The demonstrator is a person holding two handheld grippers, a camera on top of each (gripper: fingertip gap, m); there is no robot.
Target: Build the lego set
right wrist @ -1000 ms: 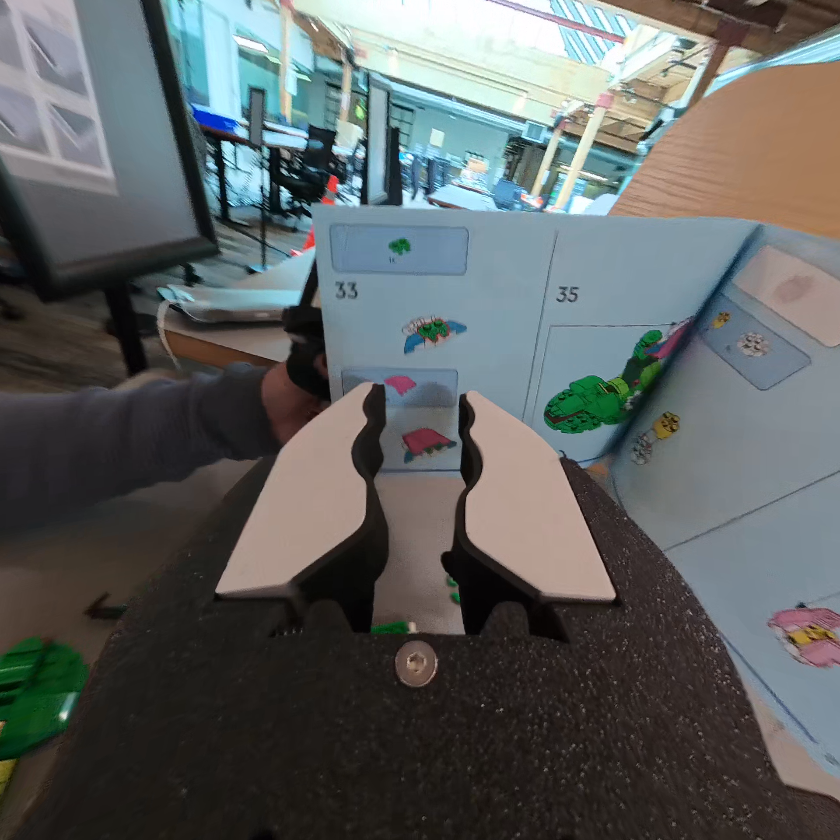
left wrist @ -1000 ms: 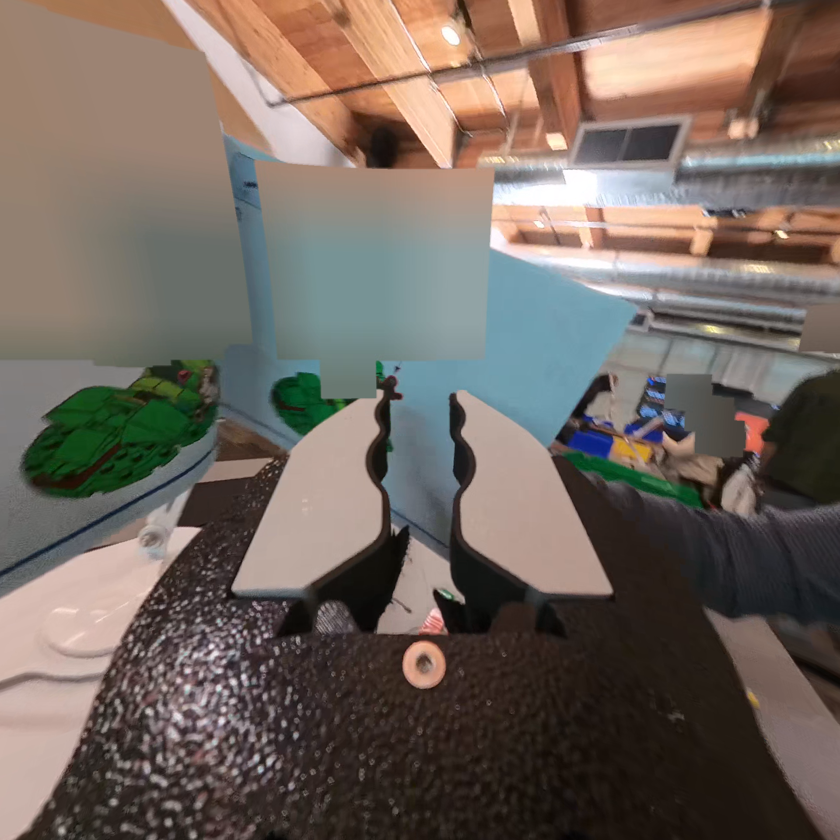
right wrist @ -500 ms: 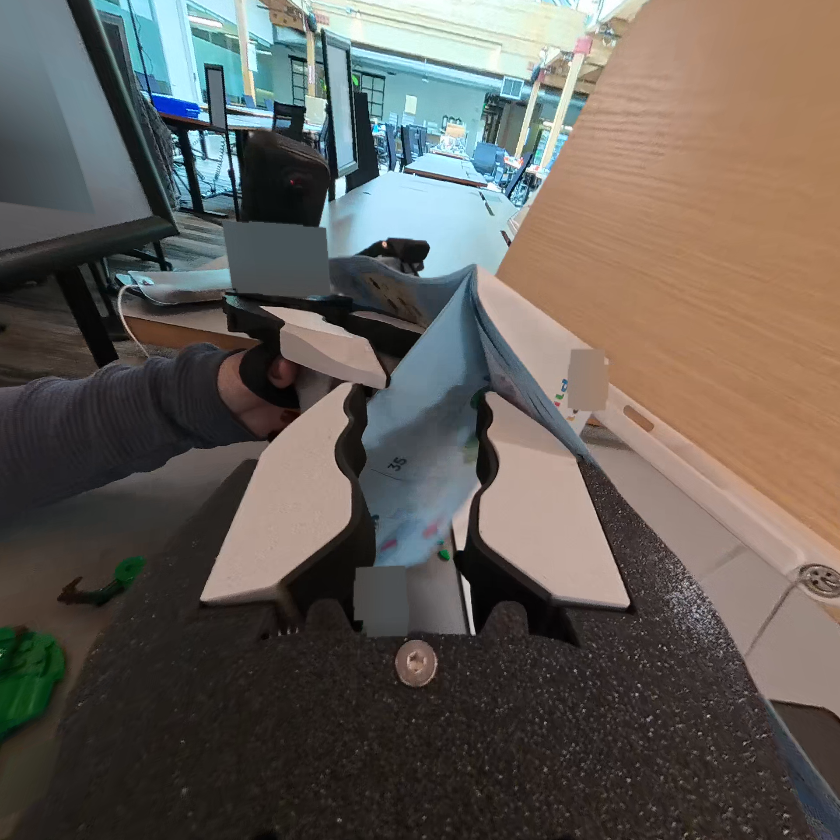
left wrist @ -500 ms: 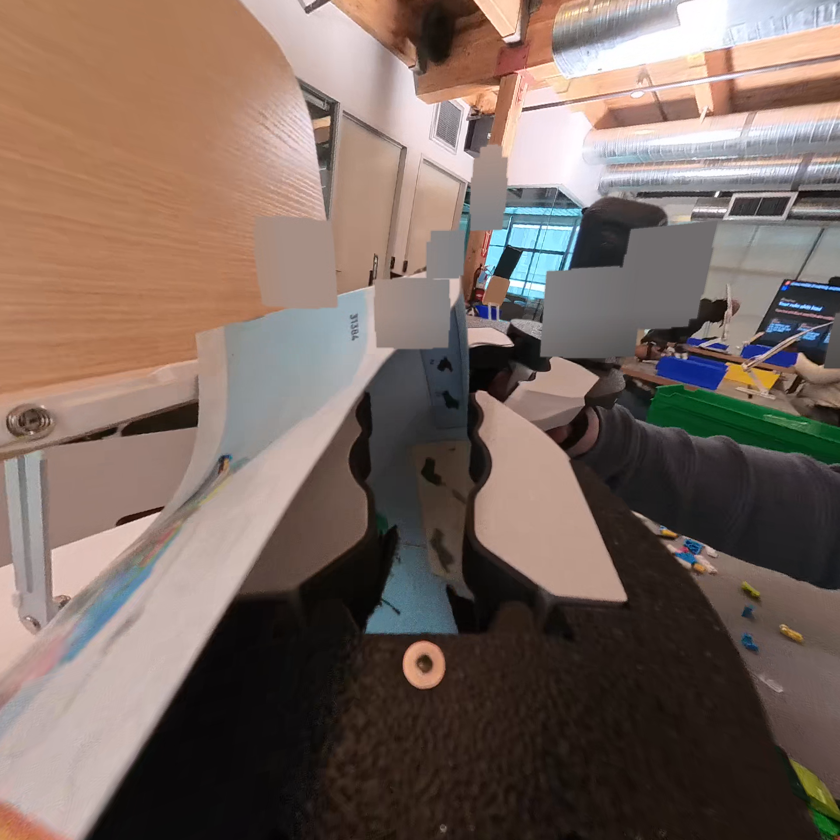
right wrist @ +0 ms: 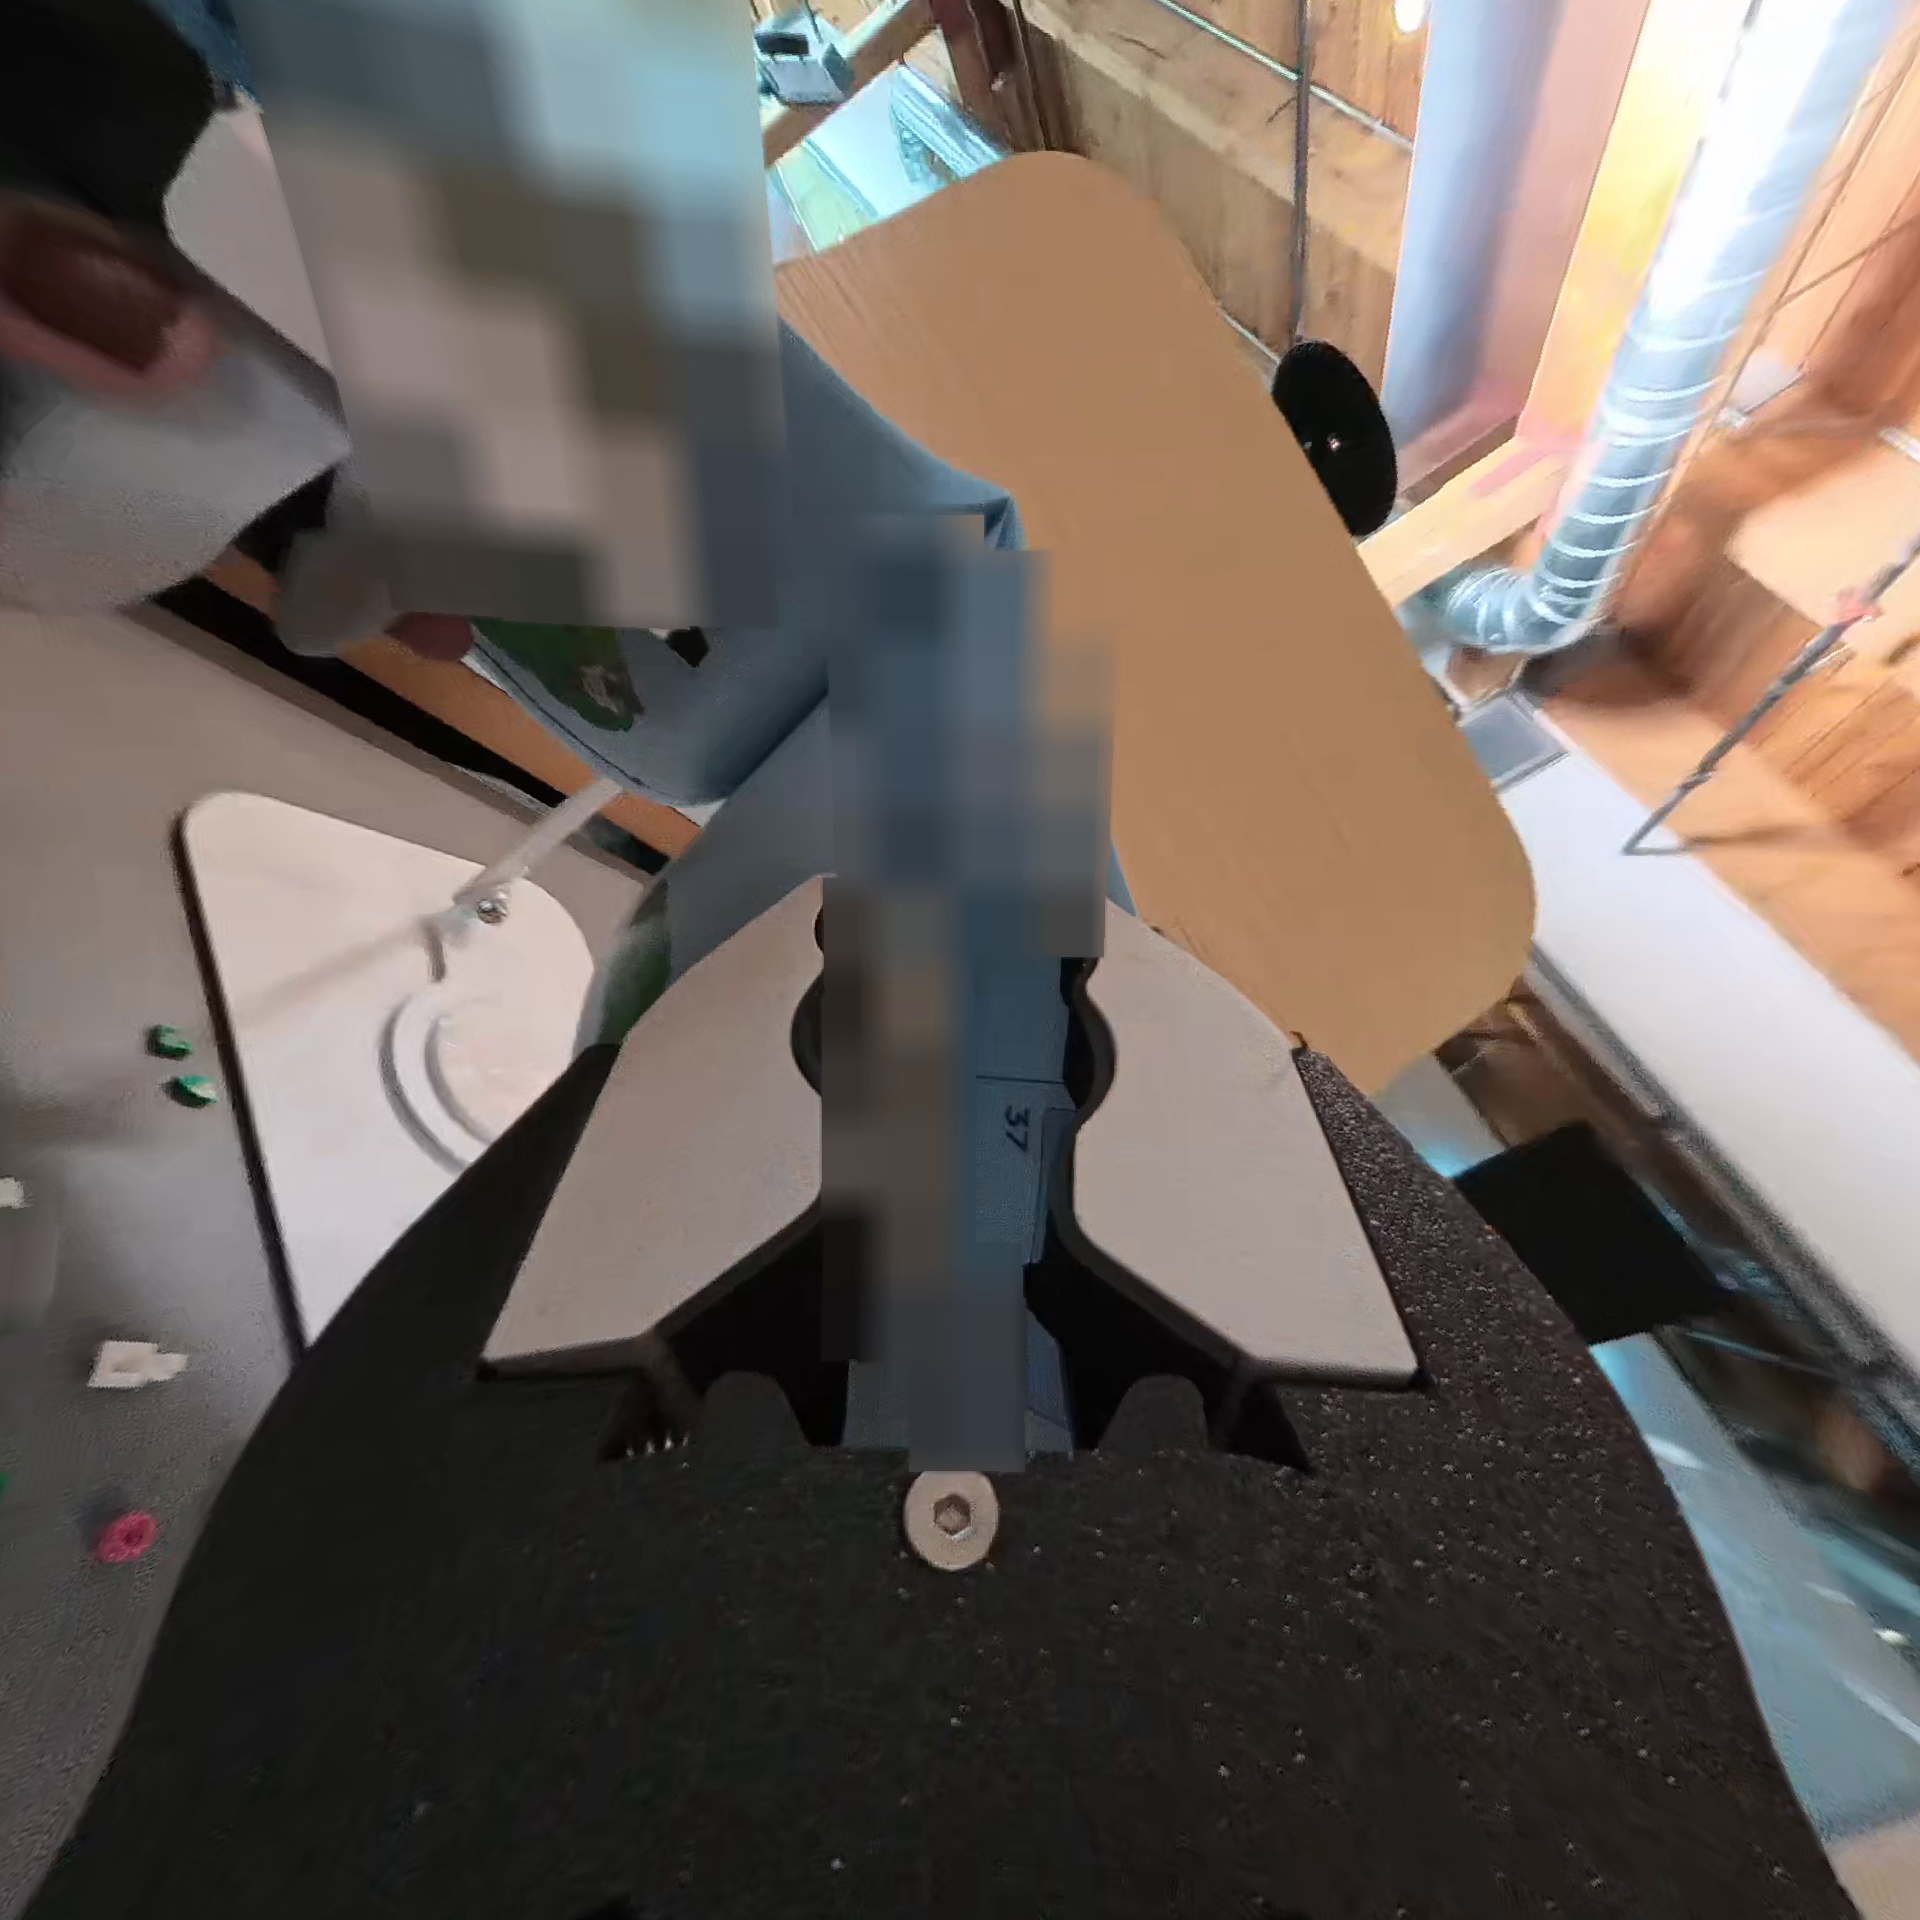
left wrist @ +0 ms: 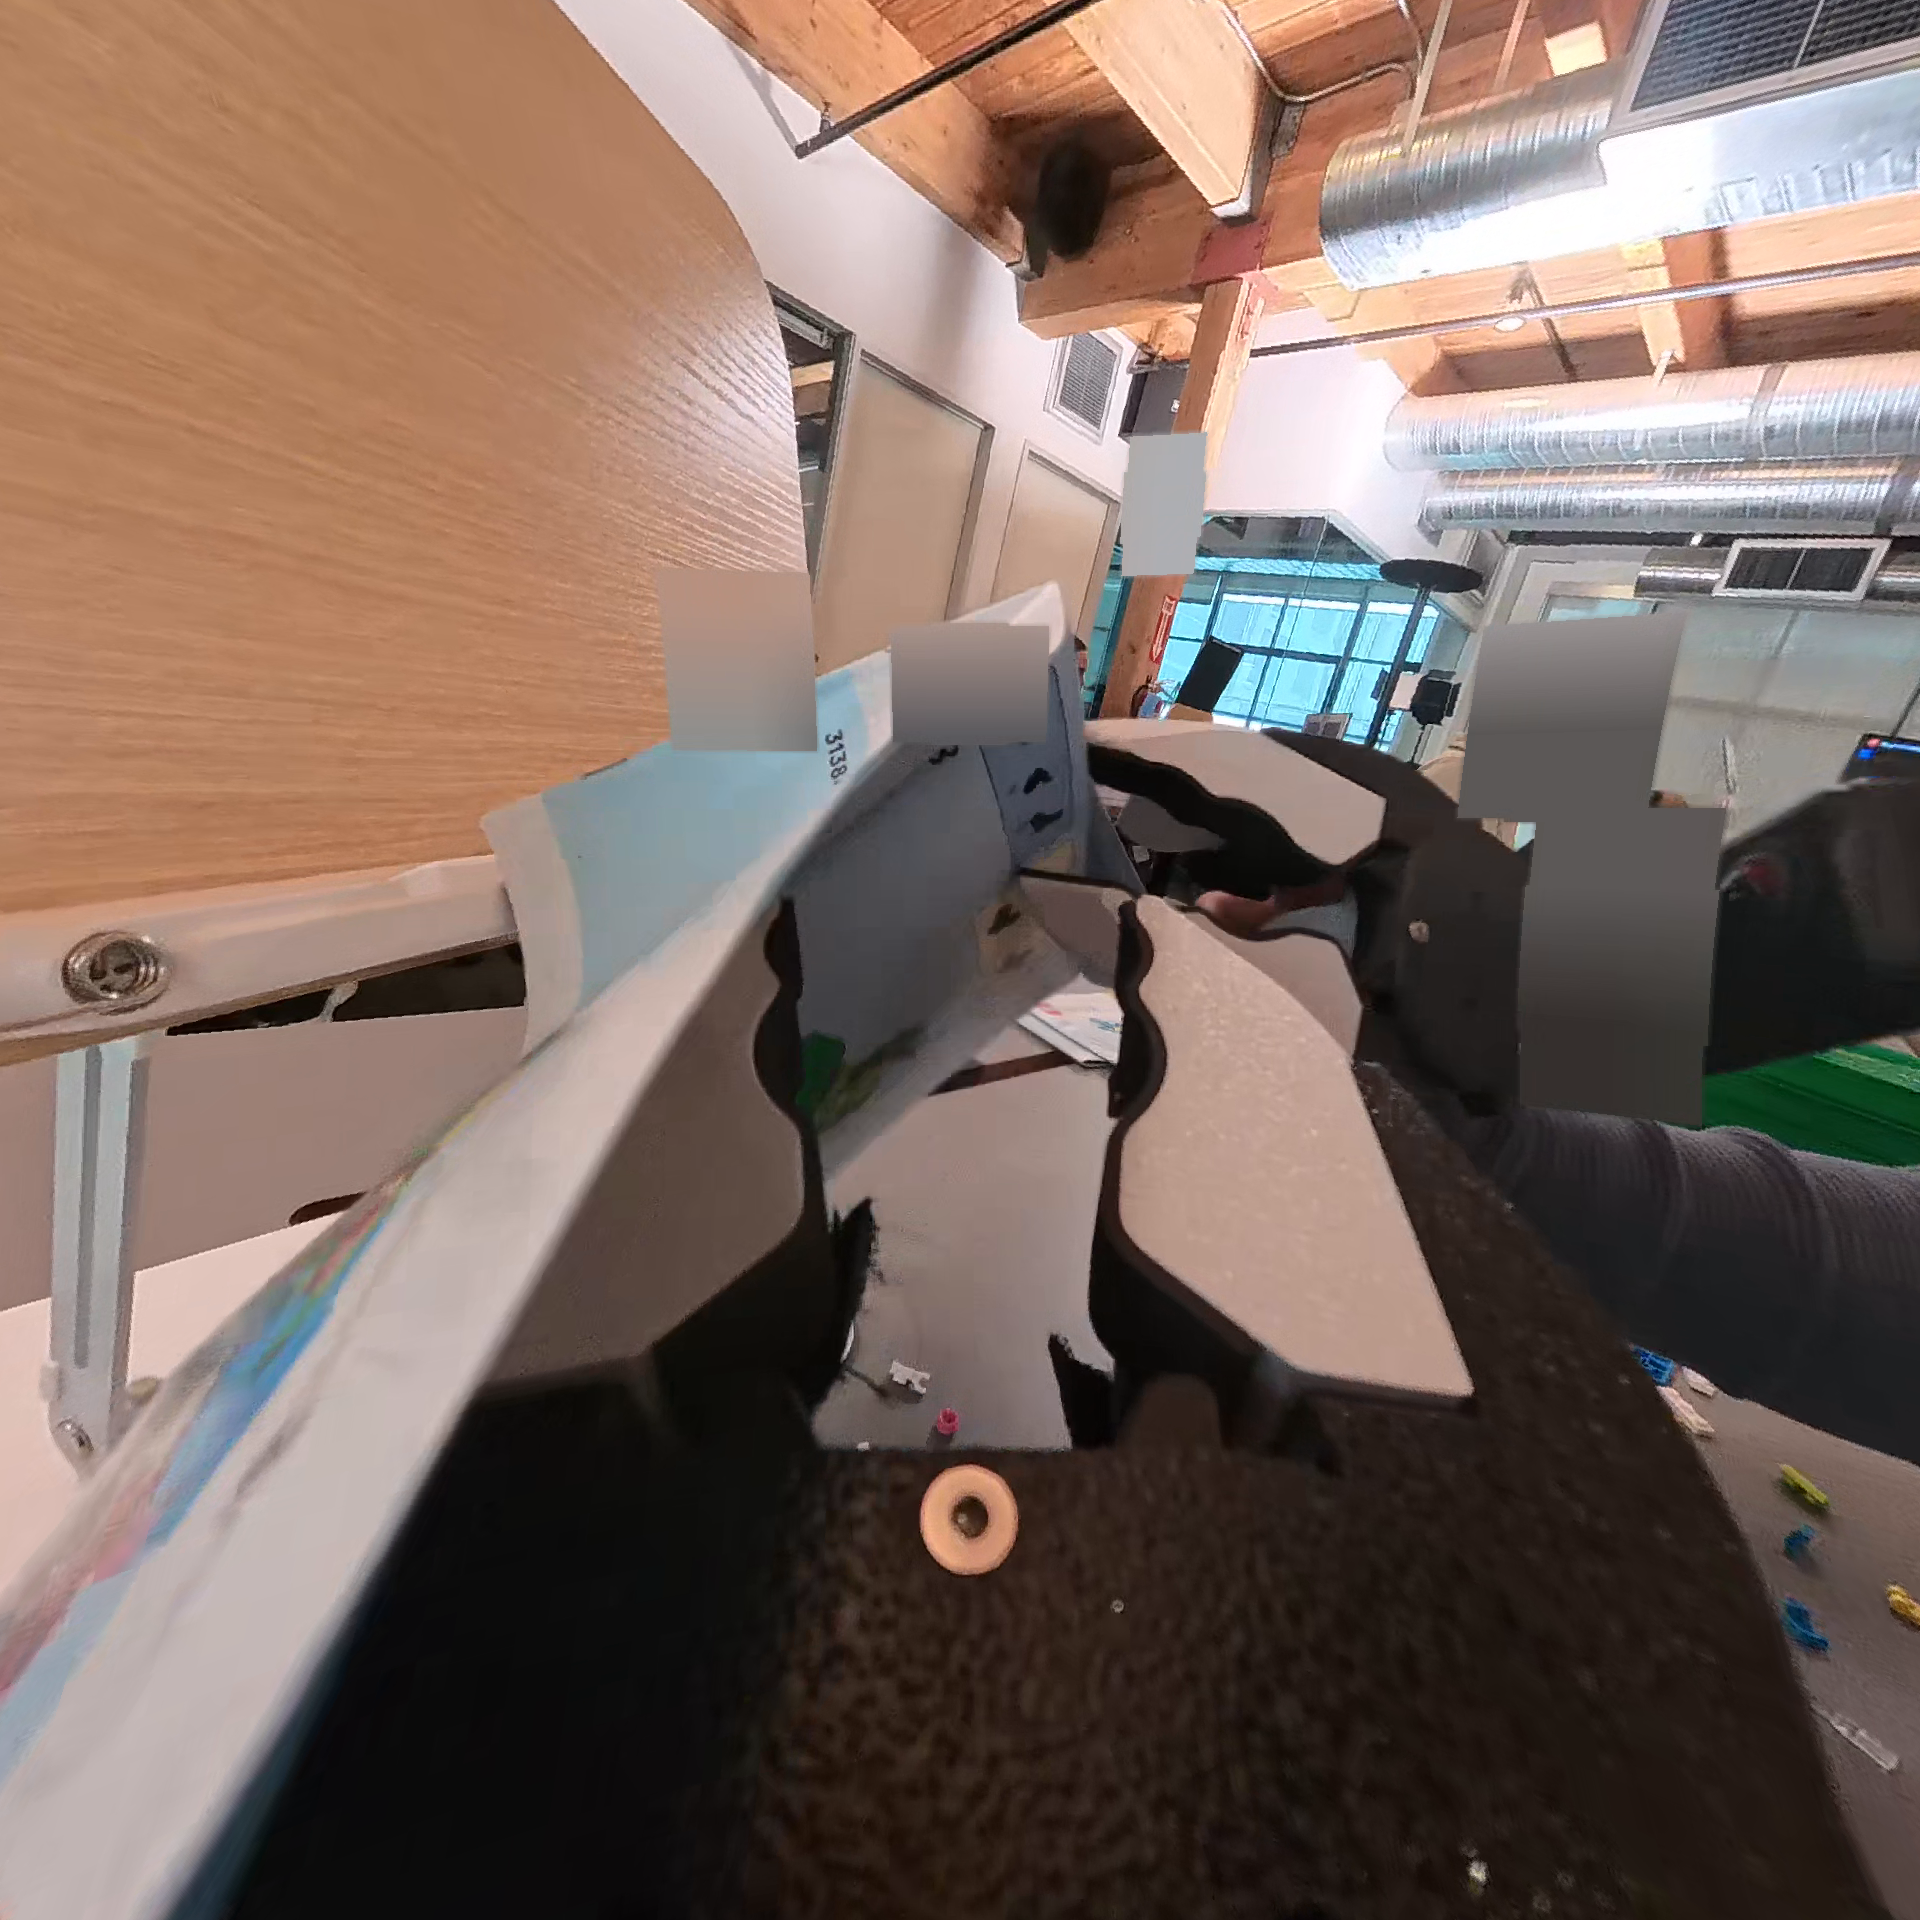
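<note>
Pale-blue paper is filling both views: one instruction booklet [left wrist: 644, 935], its pages arching over the left finger of the left gripper [left wrist: 951, 935], whose two grey-faced fingers are standing apart with a wide gap and nothing pinched between them. One light-oak board [left wrist: 364, 468] on a white metal bracket [left wrist: 260, 935] is rising behind the booklet. The right gripper [right wrist: 951, 987] is showing two fingers parted, with a booklet page lying in the gap; a mosaic patch is covering much of that gap, so I cannot tell whether the pads are touching the paper. Seen from the left wrist, that right gripper is reaching in beside the booklet's far edge. On the grey tabletop [right wrist: 94, 831], in the right wrist view, two small green lego pieces [right wrist: 177, 1065], one white piece [right wrist: 130, 1363] and one pink round piece [right wrist: 127, 1536] are lying loose beside a white rounded stand base [right wrist: 312, 987]; a scatter of yellow and blue bricks [left wrist: 1803, 1538] is lying at the right of the left wrist view. Overhead, wooden beams and silver ducts [left wrist: 1662, 436] are running across an open workshop. Free tabletop is lying left of the stand base.
</note>
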